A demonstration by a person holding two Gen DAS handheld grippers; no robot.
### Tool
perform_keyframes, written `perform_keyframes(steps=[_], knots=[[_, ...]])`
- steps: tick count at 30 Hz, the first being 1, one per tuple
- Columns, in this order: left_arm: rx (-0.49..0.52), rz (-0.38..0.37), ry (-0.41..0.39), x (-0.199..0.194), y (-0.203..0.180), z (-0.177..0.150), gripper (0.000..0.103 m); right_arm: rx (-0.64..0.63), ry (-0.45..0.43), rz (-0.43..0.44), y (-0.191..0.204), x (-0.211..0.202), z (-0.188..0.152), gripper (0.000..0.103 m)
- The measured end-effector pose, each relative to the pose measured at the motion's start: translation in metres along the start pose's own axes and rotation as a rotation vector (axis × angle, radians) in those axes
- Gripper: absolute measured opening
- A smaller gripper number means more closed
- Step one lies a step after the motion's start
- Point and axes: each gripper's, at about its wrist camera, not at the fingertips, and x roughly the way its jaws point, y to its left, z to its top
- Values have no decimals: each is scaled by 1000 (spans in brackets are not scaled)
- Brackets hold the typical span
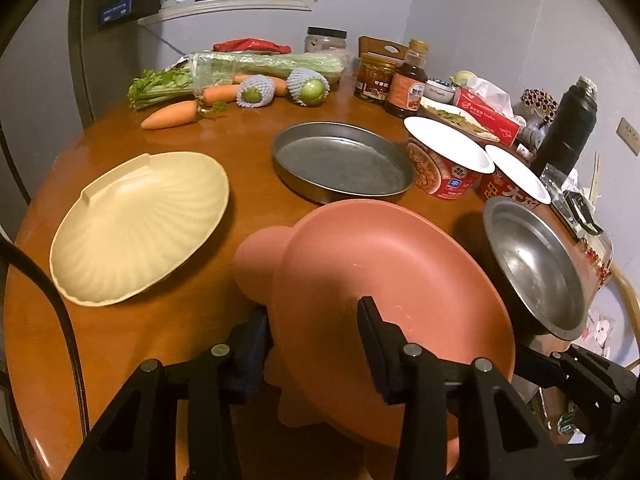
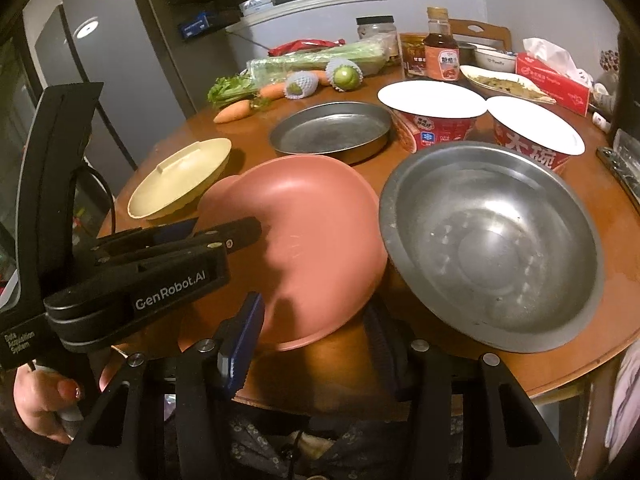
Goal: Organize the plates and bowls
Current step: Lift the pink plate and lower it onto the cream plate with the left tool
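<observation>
— Two views; what does each show?
— Left wrist: the left gripper (image 1: 316, 332) clamps the smooth pink plate's (image 1: 384, 272) rim, lower centre. Right wrist: the right gripper (image 2: 320, 344) gapes wide, holding nothing.
— Counts?
— One ribbed cream shell plate (image 1: 136, 228), one steel pan (image 1: 340, 160), one steel bowl (image 2: 492, 240), on the wooden counter (image 1: 120, 320).

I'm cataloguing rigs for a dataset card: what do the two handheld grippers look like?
Both are matte black plastic with silver pivot screws. The left gripper carries white "GenRobot.AI" lettering, a "Data Acquisition System" label and a black cable. The right gripper has dark blue ridged finger pads. A bare hand with red-painted nails grips the left handle.
</observation>
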Motion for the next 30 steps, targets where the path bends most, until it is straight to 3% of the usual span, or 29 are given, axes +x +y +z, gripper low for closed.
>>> perform_keyframes(steps=[12, 22, 30], knots=[[-46, 27, -53, -33, 23, -4, 43, -61, -29, 36, 24, -6, 6, 53], [-107, 112, -107, -64, 67, 10, 43, -164, -67, 92, 70, -6, 29, 53], [-115, 175, -116, -67, 101, 29, 43, -201, -106, 127, 108, 8, 55, 53]])
